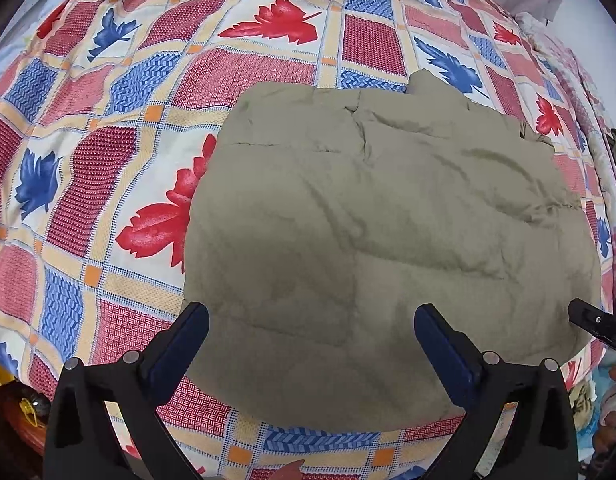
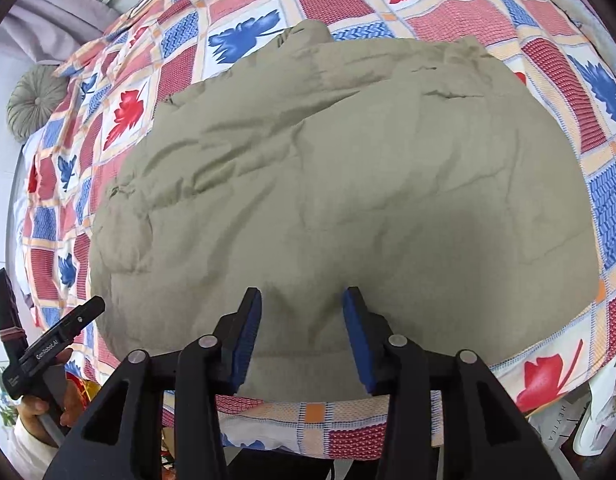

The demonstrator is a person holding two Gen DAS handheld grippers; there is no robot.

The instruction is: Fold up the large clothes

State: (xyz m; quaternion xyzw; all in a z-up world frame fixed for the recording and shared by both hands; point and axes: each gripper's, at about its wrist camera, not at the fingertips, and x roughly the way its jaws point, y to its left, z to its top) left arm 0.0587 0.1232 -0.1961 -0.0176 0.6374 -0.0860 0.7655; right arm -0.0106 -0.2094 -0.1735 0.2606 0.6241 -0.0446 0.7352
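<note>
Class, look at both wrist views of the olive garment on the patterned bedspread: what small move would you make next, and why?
Probably lift both tongs clear. The olive garment already lies as a compact folded bundle on the bedspread. The left tongs stand wide open above its near edge, and the right tongs are open too, with no cloth pinched between either pair.
</note>
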